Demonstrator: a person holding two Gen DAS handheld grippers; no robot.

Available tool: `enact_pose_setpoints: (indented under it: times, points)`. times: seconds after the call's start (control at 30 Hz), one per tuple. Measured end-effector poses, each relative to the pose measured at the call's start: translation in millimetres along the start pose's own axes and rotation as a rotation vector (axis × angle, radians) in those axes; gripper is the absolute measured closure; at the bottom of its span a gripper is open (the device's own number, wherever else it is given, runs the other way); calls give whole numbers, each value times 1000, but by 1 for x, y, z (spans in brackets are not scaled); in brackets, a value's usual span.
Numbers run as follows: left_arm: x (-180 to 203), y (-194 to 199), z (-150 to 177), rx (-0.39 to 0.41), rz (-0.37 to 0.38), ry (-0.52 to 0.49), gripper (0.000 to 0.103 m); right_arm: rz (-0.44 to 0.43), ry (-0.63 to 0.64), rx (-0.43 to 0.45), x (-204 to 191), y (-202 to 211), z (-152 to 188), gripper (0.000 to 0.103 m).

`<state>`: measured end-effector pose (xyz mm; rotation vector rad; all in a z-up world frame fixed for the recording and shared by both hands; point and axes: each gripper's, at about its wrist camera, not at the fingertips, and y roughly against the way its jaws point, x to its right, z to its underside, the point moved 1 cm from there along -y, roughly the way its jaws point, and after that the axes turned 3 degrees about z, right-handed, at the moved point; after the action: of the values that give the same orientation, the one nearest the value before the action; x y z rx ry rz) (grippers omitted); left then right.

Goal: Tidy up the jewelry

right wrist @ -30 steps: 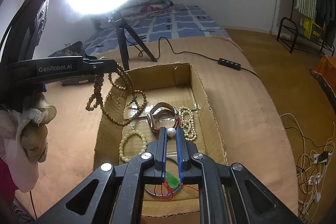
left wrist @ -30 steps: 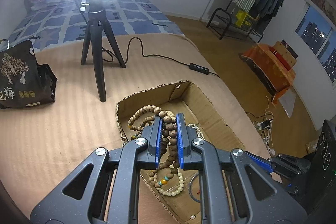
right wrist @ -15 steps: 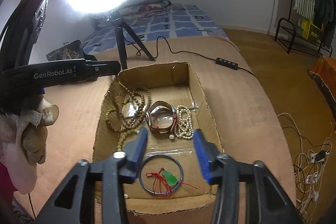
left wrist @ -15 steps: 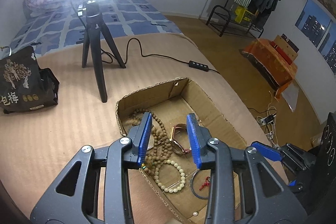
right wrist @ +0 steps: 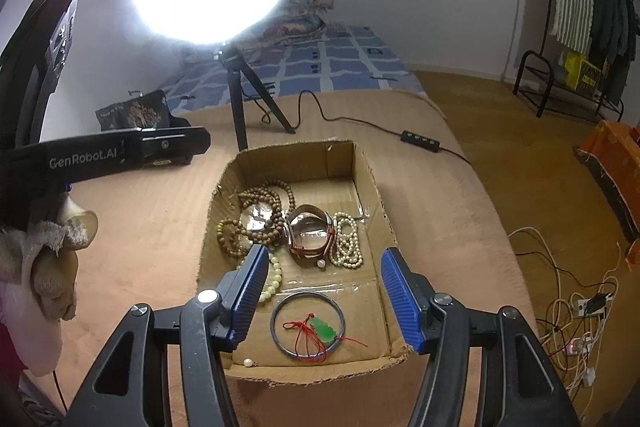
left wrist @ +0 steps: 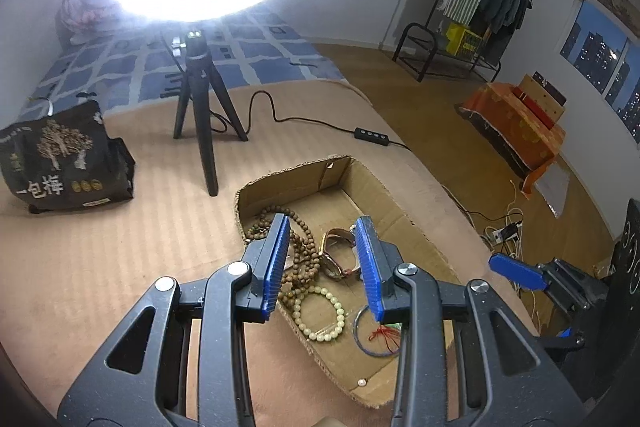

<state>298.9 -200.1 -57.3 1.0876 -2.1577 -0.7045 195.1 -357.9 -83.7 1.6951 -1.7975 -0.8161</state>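
1. Broadly, a ribbed tan blanket [right wrist: 152,227] covers the surface, soft and striped in low ridges.
2. On it sits a shallow cardboard box [right wrist: 372,187], rough-edged, with glossy tape along its floor.
3. Inside, toward the far left corner, coils a long strand of round brown wooden beads [right wrist: 264,211]; beside it lies a watch [right wrist: 310,235] with a leather strap, then a looped pearl strand [right wrist: 346,243].
4. Nearer lie a pale green bead bracelet [left wrist: 324,315], a thin metal bangle [right wrist: 307,325] with red cord and a green pendant, and a loose pearl [right wrist: 249,362].
5. Left gripper [left wrist: 322,267] hangs above the box, ribbed blue pads partly apart, gripping nothing.
6. Right gripper [right wrist: 324,293] hovers over the bangle, its jaws opening wide, nothing between the pads.
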Motion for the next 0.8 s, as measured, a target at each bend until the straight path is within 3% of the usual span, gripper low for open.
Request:
enact_pose_setpoints:
  times: [0.8]
  points:
    - [35, 137, 37, 178, -74, -69, 69, 83, 29, 204, -18, 108, -7, 29]
